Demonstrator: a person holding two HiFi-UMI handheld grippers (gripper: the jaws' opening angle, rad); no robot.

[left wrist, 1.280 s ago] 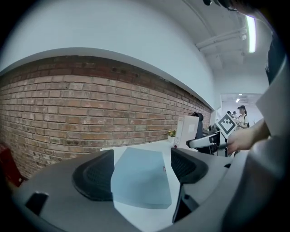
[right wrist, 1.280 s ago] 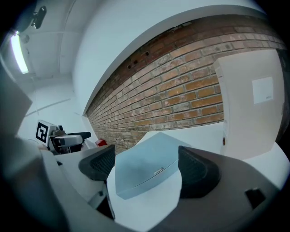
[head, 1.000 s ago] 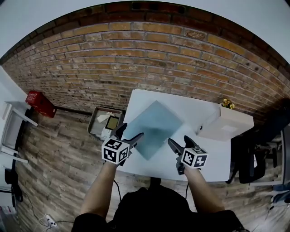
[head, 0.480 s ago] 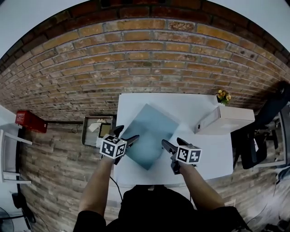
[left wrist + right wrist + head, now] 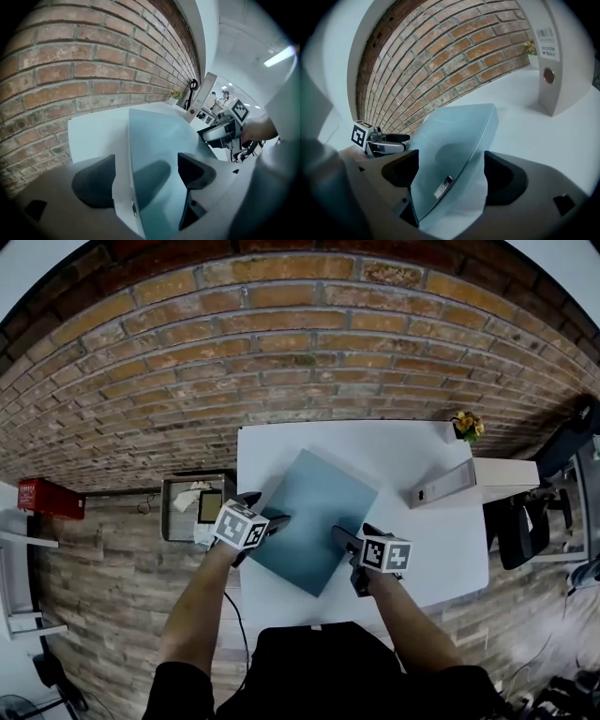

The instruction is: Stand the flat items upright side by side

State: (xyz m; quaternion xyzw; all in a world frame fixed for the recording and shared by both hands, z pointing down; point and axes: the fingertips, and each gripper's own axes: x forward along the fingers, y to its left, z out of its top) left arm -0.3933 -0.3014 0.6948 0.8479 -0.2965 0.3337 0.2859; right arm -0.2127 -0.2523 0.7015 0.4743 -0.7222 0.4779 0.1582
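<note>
— What filled most of the view?
— A brick wall (image 5: 281, 343), and against it a white desk (image 5: 422, 549).

— And the thing to be stood up?
— A blue folder (image 5: 314, 517) lay flat on the desk, turned cornerwise, between the middle and the left edge. One corner came close to that left edge and another pointed toward the near edge.

— Was anything upright?
— A white binder (image 5: 492, 479) stood on end by the right edge, near the far right corner, well apart from the folder.

— The claws?
— The left gripper (image 5: 265, 508) hung at the folder's far-left side with its jaws spread wide. Its own view showed the folder's edge running between them, one jaw over bare desk, the other over the blue cover, neither pad pressing. The right gripper (image 5: 354, 532) was at the folder's near-right side, jaws likewise apart. A corner of the folder lay between them, unclamped.

— And the smallest thing?
— A little plant (image 5: 466, 425) with yellow flowers at the far right corner, just beside the binder.
</note>
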